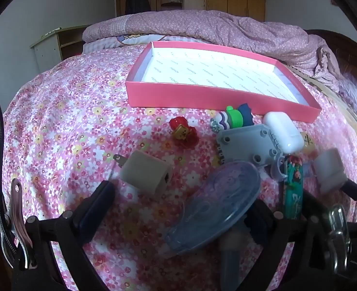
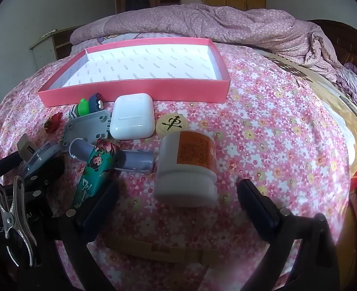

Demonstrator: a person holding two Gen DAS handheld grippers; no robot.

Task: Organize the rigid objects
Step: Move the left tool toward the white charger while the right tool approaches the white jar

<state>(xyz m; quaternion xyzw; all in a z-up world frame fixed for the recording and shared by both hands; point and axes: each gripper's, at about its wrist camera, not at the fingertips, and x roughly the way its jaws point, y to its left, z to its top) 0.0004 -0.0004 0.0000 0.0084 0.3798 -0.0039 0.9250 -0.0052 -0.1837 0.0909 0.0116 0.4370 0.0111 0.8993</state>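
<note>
A pink tray [image 1: 202, 97] with a white lining lies on the flowered bedspread, also in the right wrist view [image 2: 139, 89]. Before it lie small objects. My left gripper [image 1: 178, 206] is open; a blue correction-tape dispenser [image 1: 217, 201] and a white charger plug [image 1: 145, 172] lie between its fingers. My right gripper [image 2: 178, 198] is open just before a white jar with an orange label [image 2: 188, 167], which lies on its side. A white earbud case [image 2: 132, 116], a grey plate [image 1: 248, 144], a teal printed tube [image 2: 95, 167] and a red toy [image 1: 184, 132] lie close by.
A round yellow game piece [image 2: 171, 123] lies behind the jar. A green and blue figure [image 1: 236, 116] leans at the tray's front wall. A crumpled purple quilt [image 1: 214, 26] lies behind the tray. A wooden board [image 2: 163, 252] lies under my right gripper.
</note>
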